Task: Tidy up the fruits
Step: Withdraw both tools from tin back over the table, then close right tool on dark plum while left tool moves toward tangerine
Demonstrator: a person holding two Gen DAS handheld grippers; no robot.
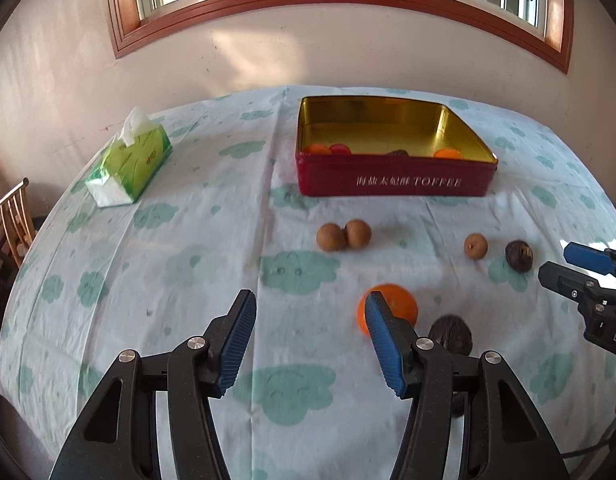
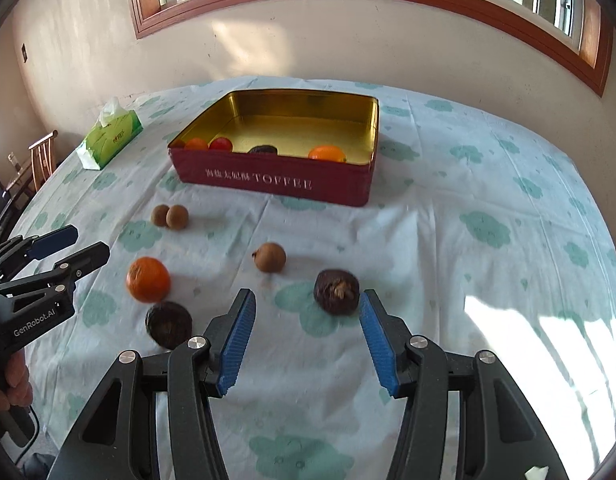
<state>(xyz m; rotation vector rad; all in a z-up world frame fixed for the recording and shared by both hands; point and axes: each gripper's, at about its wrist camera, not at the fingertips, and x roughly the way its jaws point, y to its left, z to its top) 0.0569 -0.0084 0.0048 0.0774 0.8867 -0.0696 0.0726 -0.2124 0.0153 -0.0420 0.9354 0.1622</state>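
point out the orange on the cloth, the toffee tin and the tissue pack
orange [image 2: 148,279], right wrist view, middle of its peel
toffee tin [image 2: 268,180], right wrist view, red front wall
tissue pack [image 1: 137,160], left wrist view, green top face

Red tin [image 2: 276,178] (gold inside), cloud-patterned tablecloth [image 2: 448,240], orange fruit [image 2: 148,279], seemingly brown longans [image 2: 270,257].

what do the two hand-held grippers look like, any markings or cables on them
Both are matt black plastic frames with triangular cut-outs, silver pivot bolts and two fingers faced with ribbed blue pads. The left hand-held gripper carries white "GenRobot.AI" lettering on its body, and a dark cable trails from below its handle. The right hand-held gripper shows white letters starting "DA" at the frame edge. No sleeve is visible.
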